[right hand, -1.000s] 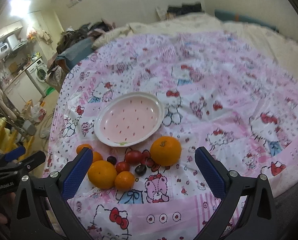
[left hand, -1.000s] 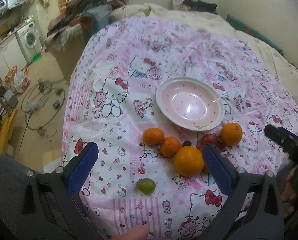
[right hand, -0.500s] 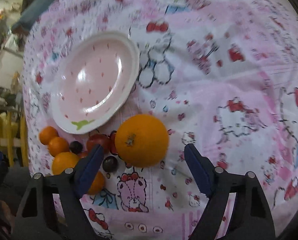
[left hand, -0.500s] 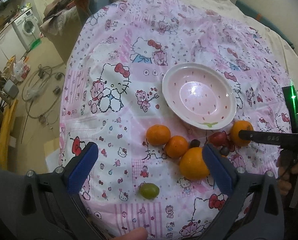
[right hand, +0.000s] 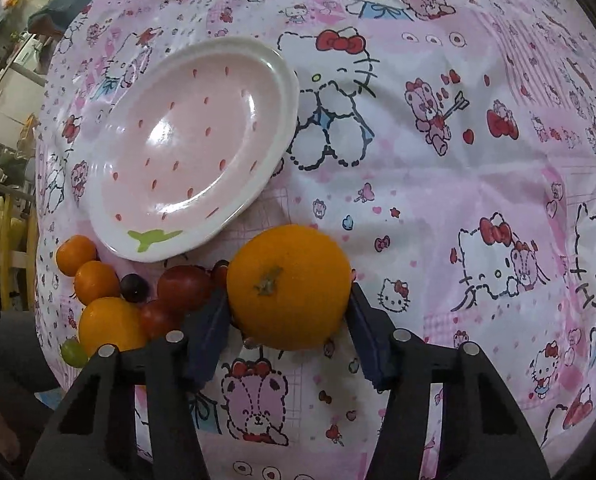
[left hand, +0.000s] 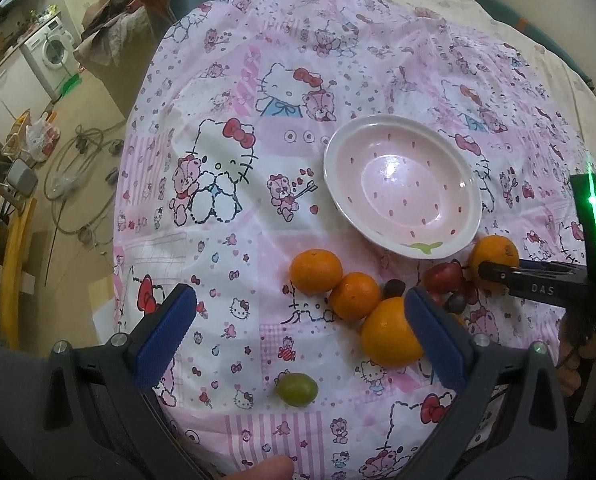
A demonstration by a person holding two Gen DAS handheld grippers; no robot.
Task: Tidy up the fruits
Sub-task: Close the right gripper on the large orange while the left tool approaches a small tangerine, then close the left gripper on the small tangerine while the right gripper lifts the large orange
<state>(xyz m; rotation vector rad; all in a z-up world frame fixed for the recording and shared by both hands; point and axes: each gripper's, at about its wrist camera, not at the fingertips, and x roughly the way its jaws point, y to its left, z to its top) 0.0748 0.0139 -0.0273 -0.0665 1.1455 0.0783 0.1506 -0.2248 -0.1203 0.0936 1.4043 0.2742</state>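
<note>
- The cartoon-print tablecloth (right hand: 438, 200) covers the round table; the pink strawberry-pattern plate (right hand: 186, 148) sits on it with nothing in it.
- The right gripper (right hand: 288, 312) has just been closing, and its blue pads now flank the large orange (right hand: 288, 286) just below the plate and seem to touch its sides.
- The left gripper (left hand: 298, 320) hangs spread wide over the other fruit, holding nothing.
- Tangerines (left hand: 316, 271), cherry tomatoes (right hand: 184, 286), a dark grape (right hand: 134, 287) and a green grape (left hand: 296, 389) wait on the cloth.
- Step in hand, I judge: picking the first fruit. Next calls for a firm squeeze, a lift, and a short carry onto the plate.
</note>
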